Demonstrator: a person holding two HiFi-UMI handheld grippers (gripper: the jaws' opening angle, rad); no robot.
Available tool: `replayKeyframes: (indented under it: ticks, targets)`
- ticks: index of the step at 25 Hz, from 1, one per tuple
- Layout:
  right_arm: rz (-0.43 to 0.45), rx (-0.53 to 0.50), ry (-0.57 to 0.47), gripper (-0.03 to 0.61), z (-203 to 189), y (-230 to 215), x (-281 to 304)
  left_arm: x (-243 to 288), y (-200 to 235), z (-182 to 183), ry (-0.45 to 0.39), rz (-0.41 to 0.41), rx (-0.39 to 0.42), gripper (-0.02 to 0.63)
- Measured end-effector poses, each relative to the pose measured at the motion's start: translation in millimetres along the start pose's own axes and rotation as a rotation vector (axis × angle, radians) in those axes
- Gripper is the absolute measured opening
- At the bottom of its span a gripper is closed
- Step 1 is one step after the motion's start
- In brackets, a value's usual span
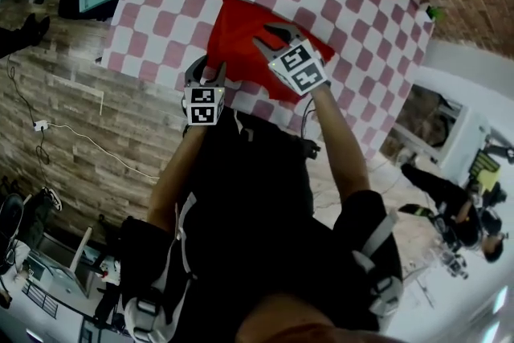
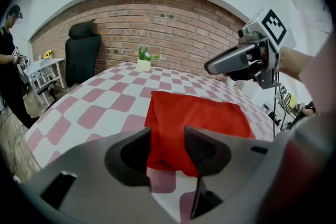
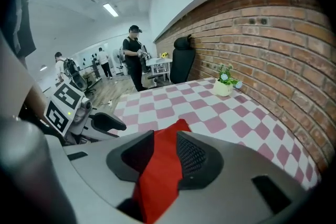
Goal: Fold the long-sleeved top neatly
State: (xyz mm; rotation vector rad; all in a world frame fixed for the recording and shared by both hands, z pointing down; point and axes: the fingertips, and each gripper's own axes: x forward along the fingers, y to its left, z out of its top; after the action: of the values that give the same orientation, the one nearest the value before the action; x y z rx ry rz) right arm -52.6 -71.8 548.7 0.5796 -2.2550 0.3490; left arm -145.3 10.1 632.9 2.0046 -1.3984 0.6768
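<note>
Hovering open and empty over the folded red fabric top (image 1: 238,34), left gripper (image 1: 207,71) and right gripper (image 1: 268,41) are seemingly finishing the fold; next, likely smoothing its near edge.

The left gripper (image 1: 207,70) and right gripper (image 1: 275,36) are grey with dark ribbed pads (image 3: 191,157). Each carries a white cube with black square markers: left cube (image 1: 204,104) at its six o'clock, right cube (image 1: 299,67) at four. The person wears a black short-sleeved shirt (image 1: 249,181) and grey-white shoulder straps (image 1: 376,241).
</note>
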Motion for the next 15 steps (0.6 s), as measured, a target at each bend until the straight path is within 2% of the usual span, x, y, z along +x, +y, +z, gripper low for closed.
replayKeyframes:
  ticks: [11,15]
  targets:
    - [0.092,-0.061,0.232,0.152,-6.3,-32.4,93.5,41.7,15.6,-36.1,0.148,-0.064,-0.068,0.199]
    - [0.092,-0.099,0.304,0.166,-12.3,-53.6,115.0,53.8,18.5,-33.1,0.157,-0.097,-0.065,0.199]
